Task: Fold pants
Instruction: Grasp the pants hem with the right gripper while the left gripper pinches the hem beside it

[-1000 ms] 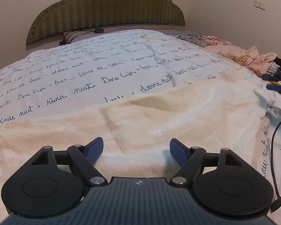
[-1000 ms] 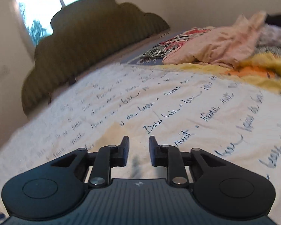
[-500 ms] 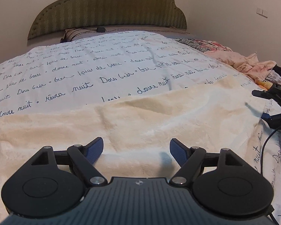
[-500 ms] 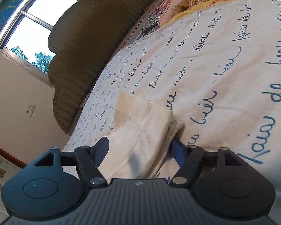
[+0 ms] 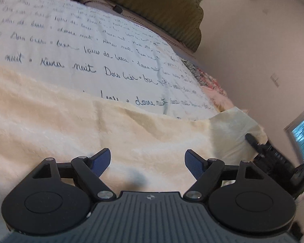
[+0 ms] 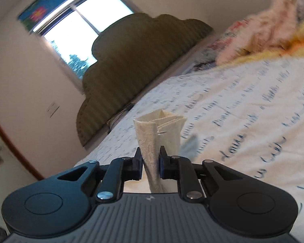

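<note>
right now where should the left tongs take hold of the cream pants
Probably the near edge of the cream pants, just ahead of the open left tongs, coming in low and level. The cloth lies flat on the bedspread there, so one finger would have to slip under the hem. The right tongs have just closed on the bunched far end, so this would hold the opposite end.

bedsheet [image 5: 115, 64] | blue cursive print | reads "nuit", "doux", "de beaux" | further rows probably the same, blurred

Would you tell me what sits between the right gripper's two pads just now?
A bunched end of the cream pants, pinched in the right gripper, whose jaws have just closed; the right wrist view shows it.
</note>
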`<state>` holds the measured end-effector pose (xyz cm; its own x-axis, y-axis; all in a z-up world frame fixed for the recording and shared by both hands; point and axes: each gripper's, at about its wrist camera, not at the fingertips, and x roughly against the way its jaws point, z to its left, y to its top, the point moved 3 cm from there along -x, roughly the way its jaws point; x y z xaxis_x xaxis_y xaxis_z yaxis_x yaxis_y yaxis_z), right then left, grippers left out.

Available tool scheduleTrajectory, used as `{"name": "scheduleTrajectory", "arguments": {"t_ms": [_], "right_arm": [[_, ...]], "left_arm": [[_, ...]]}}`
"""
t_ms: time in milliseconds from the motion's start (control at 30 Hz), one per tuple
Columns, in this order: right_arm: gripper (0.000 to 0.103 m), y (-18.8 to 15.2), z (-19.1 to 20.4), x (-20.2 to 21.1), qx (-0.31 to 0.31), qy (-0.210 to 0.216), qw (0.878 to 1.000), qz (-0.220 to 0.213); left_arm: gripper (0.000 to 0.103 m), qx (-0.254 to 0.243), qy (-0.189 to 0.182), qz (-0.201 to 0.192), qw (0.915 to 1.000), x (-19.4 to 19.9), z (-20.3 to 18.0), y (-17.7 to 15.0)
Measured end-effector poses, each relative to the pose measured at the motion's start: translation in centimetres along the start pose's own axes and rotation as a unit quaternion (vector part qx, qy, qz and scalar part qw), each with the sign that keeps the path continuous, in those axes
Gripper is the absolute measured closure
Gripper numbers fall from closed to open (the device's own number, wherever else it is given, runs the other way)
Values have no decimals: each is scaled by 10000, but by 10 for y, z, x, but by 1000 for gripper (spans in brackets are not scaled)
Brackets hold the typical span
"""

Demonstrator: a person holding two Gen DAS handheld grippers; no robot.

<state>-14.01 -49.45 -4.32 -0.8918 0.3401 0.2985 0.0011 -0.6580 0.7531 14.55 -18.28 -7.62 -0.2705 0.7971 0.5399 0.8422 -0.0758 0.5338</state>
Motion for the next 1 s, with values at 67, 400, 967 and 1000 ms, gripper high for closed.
{"name": "scheduleTrajectory", "arguments": {"t_ms": [67, 400, 967, 1000], "right_arm": [[88, -4, 37, 0, 628, 281, 9976, 113], [88, -111, 158, -4, 3106, 1107, 9377, 1091], [42, -177, 185, 1, 5284, 143, 8410, 1155], [43, -180, 187, 0, 5319, 78, 8393, 1128]], "left_arm": [[15, 617, -519, 114, 9967, -2, 9, 3], [4, 2262, -1885, 392, 9549, -37, 18, 6], [45, 598, -239, 89, 9979, -52, 6, 9], [49, 350, -100, 27, 9993, -52, 2, 9]]}}
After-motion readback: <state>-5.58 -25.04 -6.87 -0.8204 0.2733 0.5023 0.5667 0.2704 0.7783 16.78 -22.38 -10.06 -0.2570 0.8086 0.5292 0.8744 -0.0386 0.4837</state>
